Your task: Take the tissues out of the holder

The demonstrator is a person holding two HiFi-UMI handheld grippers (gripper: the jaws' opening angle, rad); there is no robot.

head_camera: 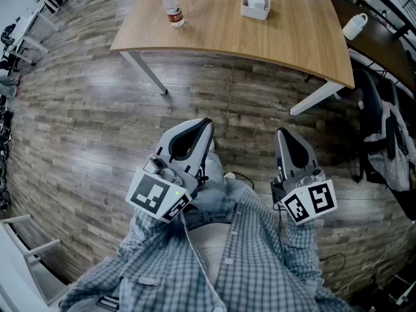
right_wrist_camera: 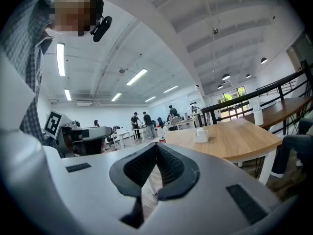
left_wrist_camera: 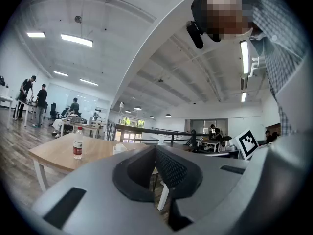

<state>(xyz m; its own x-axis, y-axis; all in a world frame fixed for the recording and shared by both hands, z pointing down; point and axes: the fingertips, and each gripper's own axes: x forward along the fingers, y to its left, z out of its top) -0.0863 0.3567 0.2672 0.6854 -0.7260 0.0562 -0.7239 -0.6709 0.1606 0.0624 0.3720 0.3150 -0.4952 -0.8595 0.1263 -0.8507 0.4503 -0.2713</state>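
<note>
A white tissue holder [head_camera: 255,5] with tissues standing up in it sits near the far edge of a wooden table [head_camera: 286,38]. It also appears small in the right gripper view as the holder [right_wrist_camera: 200,135], and its top peeks over the jaws in the left gripper view [left_wrist_camera: 119,148]. Both grippers are held close to the person's body, well short of the table. My left gripper [head_camera: 207,123] [left_wrist_camera: 155,149] is shut with nothing in it. My right gripper [head_camera: 283,134] [right_wrist_camera: 156,145] is shut and empty too.
A water bottle [head_camera: 172,6] [left_wrist_camera: 78,143] with a red cap stands at the table's left. A white jug [head_camera: 355,26] sits on a dark table to the right. A chair with a bag [head_camera: 390,148] stands at the right. Several people are in the background.
</note>
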